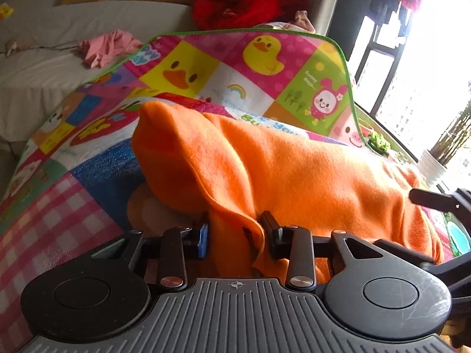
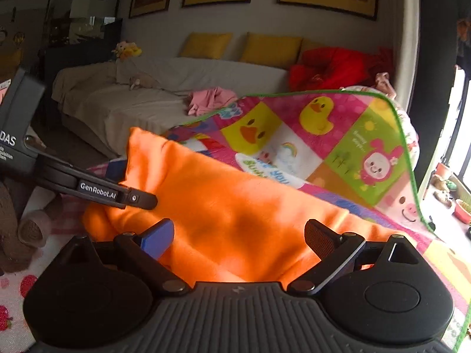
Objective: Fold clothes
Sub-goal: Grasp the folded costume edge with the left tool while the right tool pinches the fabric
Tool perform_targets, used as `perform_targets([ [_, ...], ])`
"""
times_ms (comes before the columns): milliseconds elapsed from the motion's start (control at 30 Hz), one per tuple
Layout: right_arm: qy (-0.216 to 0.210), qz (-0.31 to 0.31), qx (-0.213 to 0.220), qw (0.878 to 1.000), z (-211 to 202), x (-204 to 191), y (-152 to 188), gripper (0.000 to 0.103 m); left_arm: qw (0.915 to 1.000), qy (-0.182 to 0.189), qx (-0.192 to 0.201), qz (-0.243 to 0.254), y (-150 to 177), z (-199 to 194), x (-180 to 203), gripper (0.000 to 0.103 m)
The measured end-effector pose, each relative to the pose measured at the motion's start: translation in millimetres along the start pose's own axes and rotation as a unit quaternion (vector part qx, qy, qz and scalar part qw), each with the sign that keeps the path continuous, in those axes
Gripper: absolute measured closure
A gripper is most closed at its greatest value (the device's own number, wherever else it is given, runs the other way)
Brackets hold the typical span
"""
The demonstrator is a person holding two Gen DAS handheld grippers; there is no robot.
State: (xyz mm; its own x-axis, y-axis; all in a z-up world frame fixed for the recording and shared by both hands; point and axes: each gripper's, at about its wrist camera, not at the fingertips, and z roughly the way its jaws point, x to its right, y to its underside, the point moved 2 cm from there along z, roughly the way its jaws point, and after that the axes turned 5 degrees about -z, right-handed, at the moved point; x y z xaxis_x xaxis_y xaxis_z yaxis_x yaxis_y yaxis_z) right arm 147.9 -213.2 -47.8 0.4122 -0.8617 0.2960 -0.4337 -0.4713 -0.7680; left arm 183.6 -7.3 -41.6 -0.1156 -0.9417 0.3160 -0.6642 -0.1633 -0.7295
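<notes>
Left gripper (image 1: 235,235) jaws clamped on orange garment (image 1: 294,176) fold; right gripper (image 2: 238,241) jaws apart, straddling it over play mat (image 2: 338,135).

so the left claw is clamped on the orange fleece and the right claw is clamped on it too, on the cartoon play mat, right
Not quite. The left claw is shut on a fold of the orange fleece, but the right claw is open: the right wrist view shows its fingers spread wide with the fleece lying between them, ungripped. The fleece does lie on the cartoon play mat.
</notes>
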Motion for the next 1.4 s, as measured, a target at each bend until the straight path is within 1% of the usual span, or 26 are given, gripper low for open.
perform_targets([
  [100, -0.028, 0.01, -0.009, 1.0, 9, -2, 0, 0.005, 0.9998, 0.012, -0.012, 0.004, 6, -4, -1, 0.063],
  [200, -0.025, 0.003, -0.014, 1.0, 3, -1, 4, 0.005, 0.9993, 0.028, -0.025, -0.005, 11, -6, -2, 0.062],
  [367, 0.005, -0.055, -0.018, 0.998, -4, -2, 9, 0.005, 0.9972, 0.061, -0.043, -0.01, 19, -15, 6, 0.062],
  [467, 0.032, -0.054, -0.024, 0.998, -12, 6, 8, 0.005, 0.9947, 0.086, -0.055, -0.009, 26, -23, 10, 0.06],
  [533, 0.034, -0.049, -0.005, 0.998, -27, 5, 2, 0.009, 0.9937, 0.096, -0.055, -0.021, 25, -31, 7, 0.057],
  [567, 0.033, -0.047, 0.007, 0.998, -35, 4, -1, 0.012, 0.9938, 0.096, -0.048, -0.03, 22, -34, 3, 0.053],
  [633, 0.03, -0.042, 0.031, 0.998, -52, 2, -8, 0.021, 0.9945, 0.089, -0.027, -0.049, 13, -43, -5, 0.052],
  [667, 0.028, -0.038, 0.04, 0.998, -55, 0, -12, 0.031, 0.9949, 0.082, -0.019, -0.056, 10, -45, -9, 0.05],
  [700, 0.023, -0.034, 0.047, 0.998, -56, -3, -15, 0.038, 0.9953, 0.074, -0.014, -0.061, 7, -45, -12, 0.047],
  [733, 0.019, -0.031, 0.054, 0.998, -57, -5, -19, 0.04, 0.9955, 0.067, -0.009, -0.066, 4, -46, -16, 0.046],
  [767, 0.013, -0.028, 0.049, 0.998, -51, -8, -20, 0.04, 0.9957, 0.06, -0.005, -0.07, 1, -46, -20, 0.04],
  [800, 0.004, -0.026, 0.038, 0.999, -40, -10, -20, 0.04, 0.9957, 0.053, 0.0, -0.075, -2, -47, -24, 0.03],
  [867, -0.014, -0.022, 0.01, 1.0, -17, -15, -16, 0.04, 0.9956, 0.039, 0.009, -0.085, -8, -48, -32, 0.022],
  [900, -0.019, -0.019, -0.006, 1.0, -6, -18, -10, 0.04, 0.9953, 0.032, 0.014, -0.09, -11, -48, -36, 0.021],
  [933, -0.02, -0.016, -0.008, 1.0, -3, -19, -8, 0.04, 0.995, 0.025, 0.018, -0.095, -14, -49, -40, 0.021],
  [967, -0.019, -0.015, -0.004, 1.0, -5, -20, -7, 0.04, 0.9947, 0.024, 0.014, -0.099, -14, -46, -43, 0.018],
  [1033, -0.017, -0.013, 0.002, 1.0, -9, -20, -7, 0.04, 0.9931, 0.041, -0.013, -0.109, -10, -33, -45, 0.015],
  [1100, -0.017, -0.022, 0.014, 1.0, -20, -24, -9, 0.04, 0.9895, 0.063, -0.038, -0.124, -5, -20, -43, 0.013],
  [1133, -0.024, -0.031, 0.026, 0.999, -29, -29, -10, 0.04, 0.9872, 0.074, -0.047, -0.133, -2, -15, -41, 0.013],
  [1167, -0.036, -0.042, 0.04, 0.998, -38, -35, -12, 0.038, 0.9861, 0.08, -0.052, -0.137, -1, -11, -38, 0.013],
  [1200, -0.051, -0.056, 0.053, 0.996, -47, -42, -13, 0.033, 0.9866, 0.081, -0.05, -0.132, 0, -10, -34, 0.018],
  [1233, -0.068, -0.07, 0.066, 0.993, -55, -50, -15, 0.029, 0.9874, 0.081, -0.05, -0.127, -1, -9, -30, 0.026],
  [1267, -0.081, -0.088, 0.074, 0.99, -60, -59, -17, 0.023, 0.9877, 0.081, -0.051, -0.124, -2, -8, -26, 0.041],
  [1300, -0.093, -0.106, 0.08, 0.987, -64, -69, -18, 0.023, 0.9879, 0.081, -0.049, -0.123, -4, -9, -24, 0.049],
  [1367, -0.089, -0.144, 0.083, 0.982, -59, -87, -18, 0.023, 0.9894, 0.083, -0.039, -0.113, -10, -16, -19, 0.061],
  [1400, -0.083, -0.162, 0.083, 0.98, -55, -96, -19, 0.023, 0.9901, 0.083, -0.032, -0.108, -14, -21, -18, 0.063],
])
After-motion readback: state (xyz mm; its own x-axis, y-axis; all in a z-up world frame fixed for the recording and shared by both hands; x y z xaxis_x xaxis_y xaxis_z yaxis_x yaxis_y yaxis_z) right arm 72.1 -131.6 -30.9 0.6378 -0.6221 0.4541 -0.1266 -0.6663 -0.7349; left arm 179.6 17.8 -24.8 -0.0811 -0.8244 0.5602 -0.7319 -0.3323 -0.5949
